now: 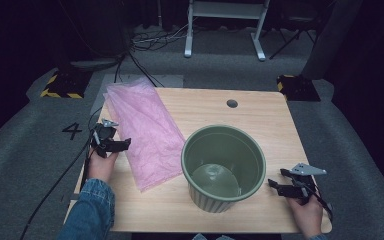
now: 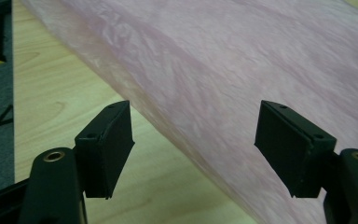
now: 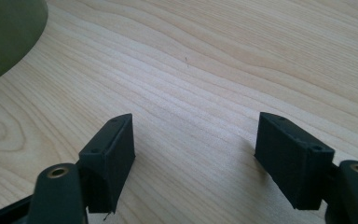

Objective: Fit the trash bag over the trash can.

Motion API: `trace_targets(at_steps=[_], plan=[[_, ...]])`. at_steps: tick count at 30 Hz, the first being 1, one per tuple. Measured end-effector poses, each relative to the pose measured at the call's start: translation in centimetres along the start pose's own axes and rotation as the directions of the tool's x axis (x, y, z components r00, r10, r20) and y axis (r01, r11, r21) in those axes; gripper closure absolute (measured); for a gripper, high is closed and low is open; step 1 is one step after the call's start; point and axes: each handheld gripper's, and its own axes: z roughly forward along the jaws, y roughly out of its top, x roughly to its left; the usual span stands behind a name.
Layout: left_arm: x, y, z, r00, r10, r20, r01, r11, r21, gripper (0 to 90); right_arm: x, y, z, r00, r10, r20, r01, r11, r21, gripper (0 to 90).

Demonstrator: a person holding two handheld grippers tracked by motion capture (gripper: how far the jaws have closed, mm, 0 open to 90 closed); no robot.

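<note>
A green ribbed bin [image 1: 223,167] stands empty on the wooden table [image 1: 260,120], near its front edge. A pink plastic bag [image 1: 142,131] lies flat on the left half of the table. My left gripper [image 1: 122,145] hovers at the bag's left edge, open, with the pink film [image 2: 223,84] ahead of its jaws and nothing between them. My right gripper [image 1: 275,186] rests low just right of the bin, open over bare wood [image 3: 191,116]. The bin's wall [image 3: 4,32] shows at the upper left of the right gripper view.
A round cable hole [image 1: 232,103] sits near the table's far edge. Grey carpet surrounds the table, marked with a 4 [image 1: 71,131] on the left. A white frame [image 1: 225,25] and cables stand beyond. Black-and-yellow blocks [image 1: 60,85] flank the far corners.
</note>
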Motion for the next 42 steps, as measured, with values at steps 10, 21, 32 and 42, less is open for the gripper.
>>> trace_targets(at_steps=[10, 21, 32, 42], plan=[[1.6, 0.5, 4.2, 0.9985, -0.054, -0.004, 0.054, 0.9964, 0.065, 27.5, 0.0, 0.0, 0.0, 1.0000, 0.000, 0.000, 0.000, 1.000, 0.000, 28.2], [2.6, 1.7, 6.4, 0.9968, -0.075, -0.029, 0.078, 0.9897, 0.120, 18.6, 0.0, 0.0, 0.0, 1.0000, -0.002, 0.002, 0.002, 1.000, 0.001, 27.9], [0.2, 1.8, 6.0, 0.9996, 0.020, 0.022, -0.022, 0.9947, 0.100, 67.1, 0.1, 0.0, 0.0, 1.0000, 0.001, 0.004, -0.001, 1.000, 0.000, 27.9], [0.7, 2.1, 2.7, 0.9713, -0.040, 0.234, 0.058, 0.9958, -0.071, 82.3, 0.1, 0.0, 0.0, 1.0000, 0.002, 0.005, -0.002, 1.000, 0.002, 27.7]])
